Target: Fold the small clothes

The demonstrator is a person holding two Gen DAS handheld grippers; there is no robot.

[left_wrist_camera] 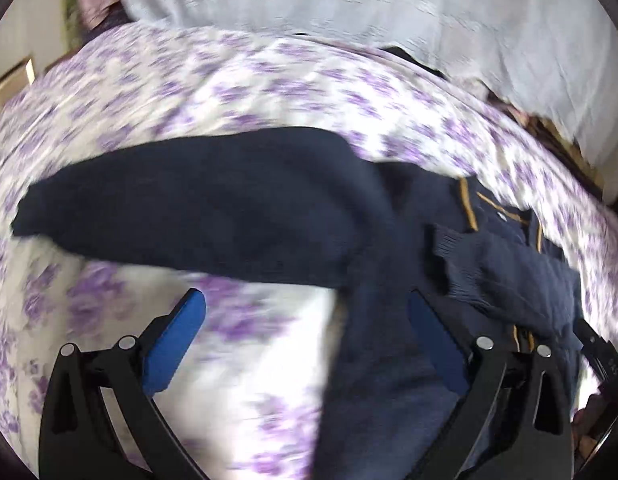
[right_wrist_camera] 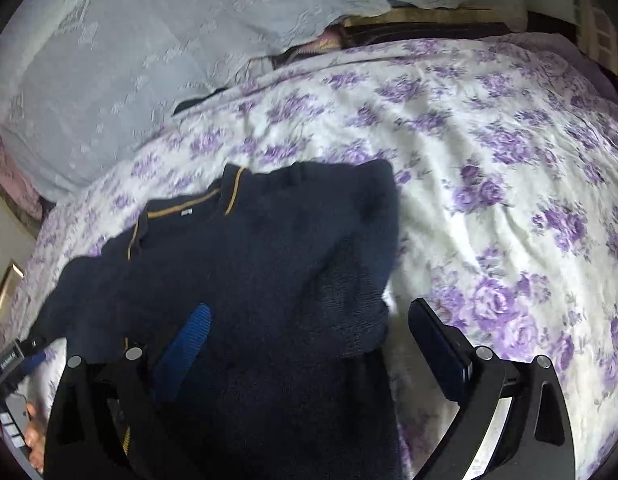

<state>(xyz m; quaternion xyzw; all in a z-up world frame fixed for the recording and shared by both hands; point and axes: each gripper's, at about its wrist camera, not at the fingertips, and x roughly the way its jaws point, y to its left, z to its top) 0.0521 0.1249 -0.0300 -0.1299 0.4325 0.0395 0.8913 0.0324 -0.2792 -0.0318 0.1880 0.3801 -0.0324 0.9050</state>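
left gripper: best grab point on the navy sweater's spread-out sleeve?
Probably the cuff end of the sleeve, at its far left tip. The sleeve lies flat and stretched out over the floral sheet, so that free edge can be pinched from the left, fingers low along the sheet. The left gripper is open, below the sleeve.

Navy sweater [right_wrist_camera: 269, 248] (mustard trim), purple-floral bedspread [right_wrist_camera: 489, 184]
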